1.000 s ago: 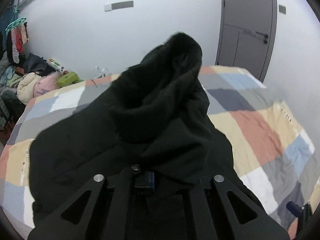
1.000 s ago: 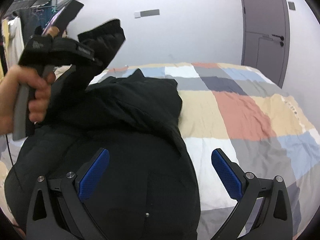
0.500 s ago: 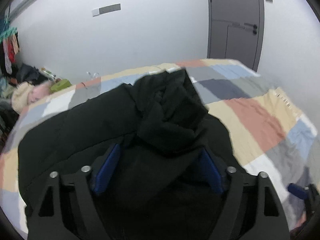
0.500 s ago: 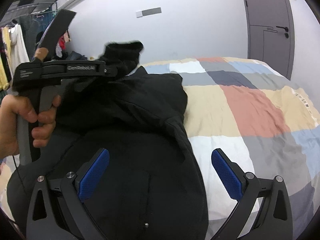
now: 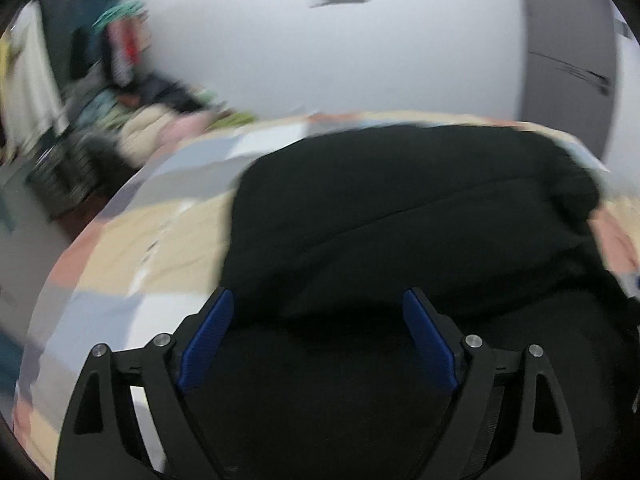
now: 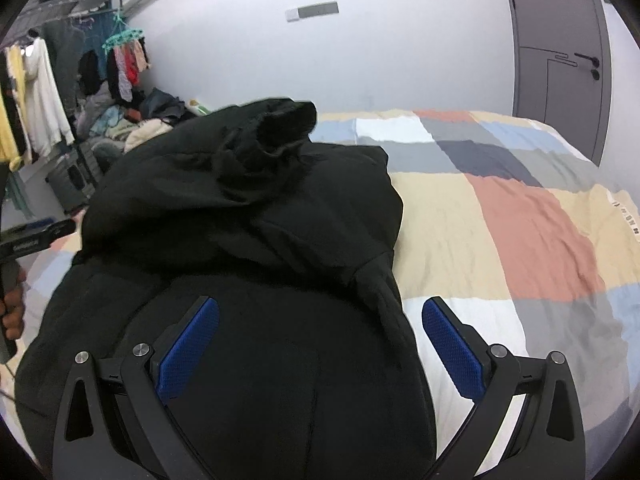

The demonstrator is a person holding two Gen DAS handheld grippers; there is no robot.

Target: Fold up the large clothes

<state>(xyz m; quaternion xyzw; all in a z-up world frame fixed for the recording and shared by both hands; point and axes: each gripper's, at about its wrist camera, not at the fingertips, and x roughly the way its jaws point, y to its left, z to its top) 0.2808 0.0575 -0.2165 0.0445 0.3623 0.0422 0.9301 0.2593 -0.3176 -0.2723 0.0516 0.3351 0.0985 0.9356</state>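
Opening left gripper [image 5: 318, 336] has released sleeve [image 6: 280, 120], now draped on black jacket [image 6: 248, 240].

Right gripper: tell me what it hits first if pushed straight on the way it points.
Most likely the black jacket. The right gripper points down at it with jaws open, dark fabric filling the space ahead between them. The checked bedspread lies off to the side. Depth is uncertain.

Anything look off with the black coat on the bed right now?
Yes: the sleeve lies bunched on top of the black coat, cuff sticking up instead of flat. The coat's right edge is rumpled on the patchwork bedspread.
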